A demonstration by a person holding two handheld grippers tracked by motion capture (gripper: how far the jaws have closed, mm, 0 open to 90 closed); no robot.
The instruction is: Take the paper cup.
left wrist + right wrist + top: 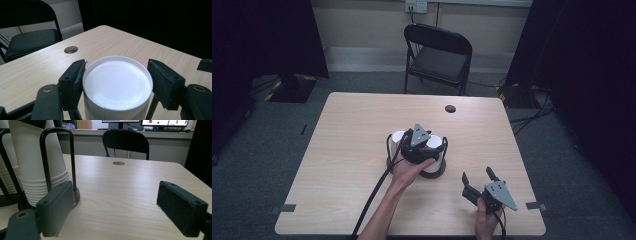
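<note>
While over cups (117, 85), left hand-held gripper (117, 75).

White paper cups (117, 85), black wire holder (57, 157), pale woodgrain table (362, 135), black chair (438, 55)

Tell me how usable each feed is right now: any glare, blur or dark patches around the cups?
High view: dim, soft and low in detail, with black curtains at both sides; the left tool covers much of the cup stacks. Left tool view: glare washes out the white cup bottom, and the near pads are soft. Right tool view: evenly lit, cups clear, own pads slightly blurred.
</note>
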